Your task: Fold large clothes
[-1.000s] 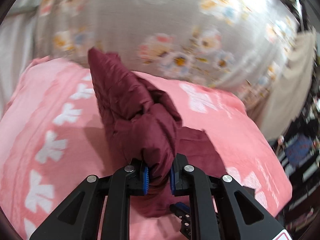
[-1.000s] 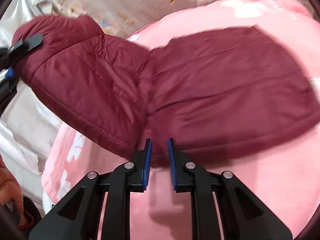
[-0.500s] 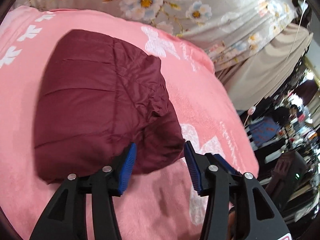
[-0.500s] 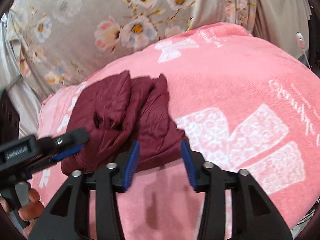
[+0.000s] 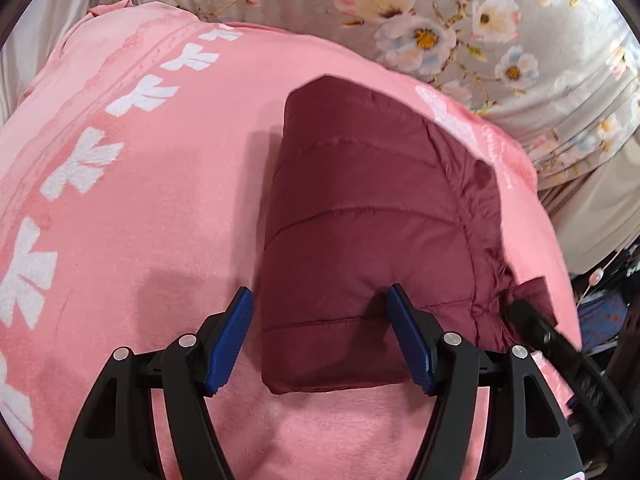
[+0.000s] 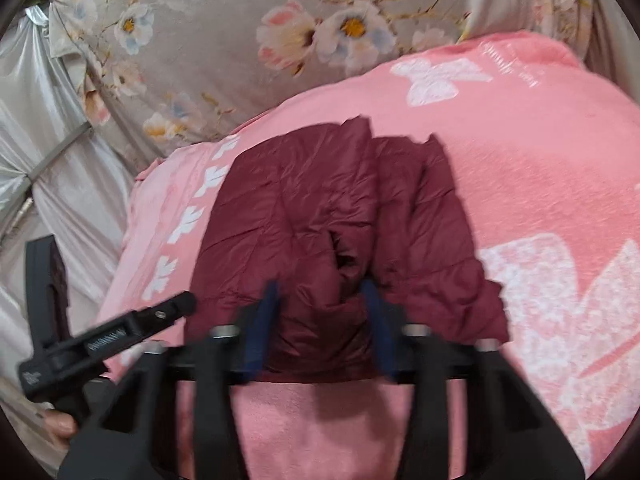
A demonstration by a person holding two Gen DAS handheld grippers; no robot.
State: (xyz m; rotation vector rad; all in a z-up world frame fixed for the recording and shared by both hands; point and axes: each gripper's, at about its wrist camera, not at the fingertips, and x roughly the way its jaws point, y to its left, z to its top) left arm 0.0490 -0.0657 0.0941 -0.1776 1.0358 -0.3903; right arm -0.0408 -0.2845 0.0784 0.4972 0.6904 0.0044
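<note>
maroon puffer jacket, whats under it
The folded maroon puffer jacket lies on a pink blanket with white bows, which shows on every side of it. The blanket directly beneath is covered, so anything between them cannot be seen.

right tool motion-blurred, grip on jacket unclear, blanket edges cropped

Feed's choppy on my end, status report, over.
Left claw just opened, straddling jacket edge, not gripping. Right claw closing on a fold, blurred, grip unclear. Jacket folded on blanket. Nothing in the way.
</note>
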